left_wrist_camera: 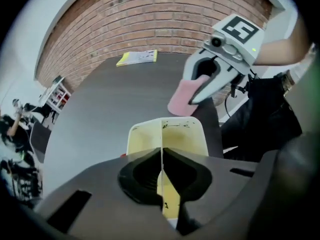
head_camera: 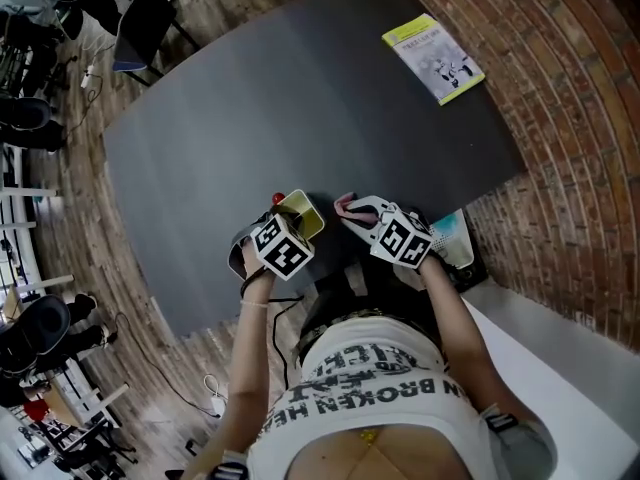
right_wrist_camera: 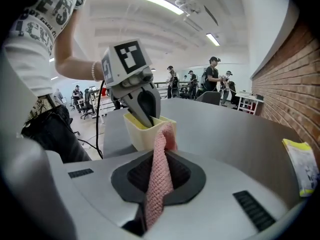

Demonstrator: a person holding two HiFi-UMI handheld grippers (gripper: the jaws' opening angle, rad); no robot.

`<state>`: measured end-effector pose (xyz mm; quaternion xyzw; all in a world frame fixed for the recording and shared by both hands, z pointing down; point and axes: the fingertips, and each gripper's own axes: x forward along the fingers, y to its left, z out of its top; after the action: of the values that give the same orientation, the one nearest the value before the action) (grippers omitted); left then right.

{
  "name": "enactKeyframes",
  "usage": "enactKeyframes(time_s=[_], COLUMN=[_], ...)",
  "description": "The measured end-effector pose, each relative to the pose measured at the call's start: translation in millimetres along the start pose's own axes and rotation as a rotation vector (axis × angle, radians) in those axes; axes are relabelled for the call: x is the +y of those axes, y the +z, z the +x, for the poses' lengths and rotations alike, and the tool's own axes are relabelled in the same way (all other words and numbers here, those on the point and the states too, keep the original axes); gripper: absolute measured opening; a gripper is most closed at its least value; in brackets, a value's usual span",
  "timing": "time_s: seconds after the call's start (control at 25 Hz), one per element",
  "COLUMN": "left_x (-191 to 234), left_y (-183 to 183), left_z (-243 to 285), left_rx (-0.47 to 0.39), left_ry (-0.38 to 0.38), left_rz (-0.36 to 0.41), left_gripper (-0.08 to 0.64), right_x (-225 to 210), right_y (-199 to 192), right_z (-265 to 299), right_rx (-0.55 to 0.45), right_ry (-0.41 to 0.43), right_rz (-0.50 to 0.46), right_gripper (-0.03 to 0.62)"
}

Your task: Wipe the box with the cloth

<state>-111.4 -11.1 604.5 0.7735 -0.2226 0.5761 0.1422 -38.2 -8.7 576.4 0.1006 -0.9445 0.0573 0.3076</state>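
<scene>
Near edge of the dark table (head_camera: pixel 300 98), seen from my remote station. The left gripper (left_wrist_camera: pixel 161 171) is clenched on one thin wall of the yellow box (left_wrist_camera: pixel 185 136), which stands upright on the table just in front of the operator. The right gripper (right_wrist_camera: pixel 159 184) is clamped on the pink cloth (right_wrist_camera: pixel 161 149), whose free end hangs just beside the box, apparently not touching it. A yellow booklet (head_camera: pixel 433 58) lies well apart at the far corner. I judge the box light, stiff and thin-walled, likely to slide or tip under wiping pressure, so a pinch on the rim suits it. The cloth looks soft and limp, best gripped at mid-length to leave a loose flap for wiping.
</scene>
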Motion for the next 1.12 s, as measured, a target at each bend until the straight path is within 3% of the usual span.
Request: enactKeyframes(time_s=[0.2,0.32,0.48,0.72,1.12], left_x=[-24.9,-33.9,-35.5,-36.1,-34.5], left_y=[6.1,5.8,5.4,6.2,11.5], left_z=[-3.8,-2.8,-2.3,0.9,6.3], left_rx=[-0.032,-0.062,-0.097,-0.105,-0.083], left_ry=[-0.076,-0.107,-0.132,-0.139,-0.121], left_rz=[0.279,0.362,0.378,0.368,0.369], left_gripper=[0.017,0.017,0.017,0.017,0.018], right_x=[-5.6,-6.6,-7.3,-28.1,-31.9], right_y=[0.7,0.0,-6.1,-12.4,-16.3], right_z=[6.3,12.9,25.7,44.5,82.0], right_rx=[0.028,0.049,0.113,0.225,0.336], right_ry=[0.034,0.07,0.135,0.23,0.5], right_rz=[-0.02,-0.049,-0.125,-0.324,-0.645], right_gripper=[0.017,0.017,0.018,0.017,0.018])
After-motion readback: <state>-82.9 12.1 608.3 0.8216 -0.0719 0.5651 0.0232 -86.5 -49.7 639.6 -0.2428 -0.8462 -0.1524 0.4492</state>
